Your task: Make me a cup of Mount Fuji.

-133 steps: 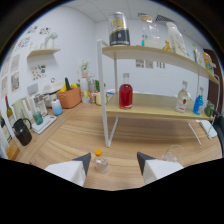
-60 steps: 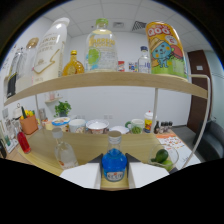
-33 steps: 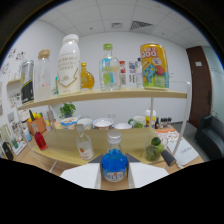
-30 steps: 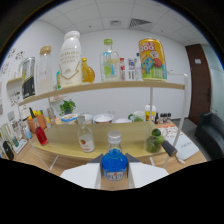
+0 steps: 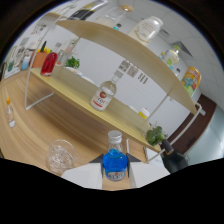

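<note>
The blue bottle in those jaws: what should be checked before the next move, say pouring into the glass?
1. Bottle held: the blue bottle sits between the gripper's jaws, both sides against it: ok.
2. Cap: a white cap shows on the bottle's neck, so it cannot pour yet: not ok.
3. Glass ready: the clear glass stands on the wooden table, beside the bottle: ok.
4. Glass empty: cannot tell.
5. Room to move: the shelf rack and the bottle with the red label on it lie well beyond the jaws: ok.
6. Liquid level in the blue bottle: cannot tell.
</note>
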The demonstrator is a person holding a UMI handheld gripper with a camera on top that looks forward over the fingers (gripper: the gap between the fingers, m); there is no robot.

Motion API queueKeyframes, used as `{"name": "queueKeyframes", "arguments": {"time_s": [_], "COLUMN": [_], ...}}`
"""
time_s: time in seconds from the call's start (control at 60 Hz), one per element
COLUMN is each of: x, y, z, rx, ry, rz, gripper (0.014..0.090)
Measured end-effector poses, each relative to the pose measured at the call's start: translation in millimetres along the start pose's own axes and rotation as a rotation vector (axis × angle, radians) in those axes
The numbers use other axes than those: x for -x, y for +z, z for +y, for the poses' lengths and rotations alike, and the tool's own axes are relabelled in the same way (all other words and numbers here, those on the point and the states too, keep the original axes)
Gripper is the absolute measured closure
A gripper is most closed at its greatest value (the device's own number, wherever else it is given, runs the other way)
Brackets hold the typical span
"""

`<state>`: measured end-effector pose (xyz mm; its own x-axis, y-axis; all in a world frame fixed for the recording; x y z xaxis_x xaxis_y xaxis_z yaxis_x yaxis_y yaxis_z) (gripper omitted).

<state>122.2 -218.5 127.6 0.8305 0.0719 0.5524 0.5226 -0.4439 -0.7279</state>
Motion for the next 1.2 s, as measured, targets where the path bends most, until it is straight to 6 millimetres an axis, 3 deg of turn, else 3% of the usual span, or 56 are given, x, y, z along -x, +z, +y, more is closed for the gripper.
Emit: {"name": "queueKeyframes", "arguments": {"time_s": [0.167,0.3,0.567,0.683,0.817,0.9,1.083,1.2], "x": [-8,10,15,15,18,12,-4,-31], "y": [5,8,22,27,22,15,-25,-52], "z": [-13,-13,-14,-13,-17,-28,-66,-82], "rx": [-0.033,-0.041,0.015,0.026,-0.001,-0.037,-0.213,-0.327], "ry": [-0.547,-0.894,-1.374,-1.454,-1.406,-1.279,-0.630,-0.250], "rz": [0.111,0.102,0.179,0.181,0.170,0.161,0.044,-0.006], "gripper": [0.0685,0.0687,0.0686,0.0686,0.0685,0.0684,0.0684,0.0682]}}
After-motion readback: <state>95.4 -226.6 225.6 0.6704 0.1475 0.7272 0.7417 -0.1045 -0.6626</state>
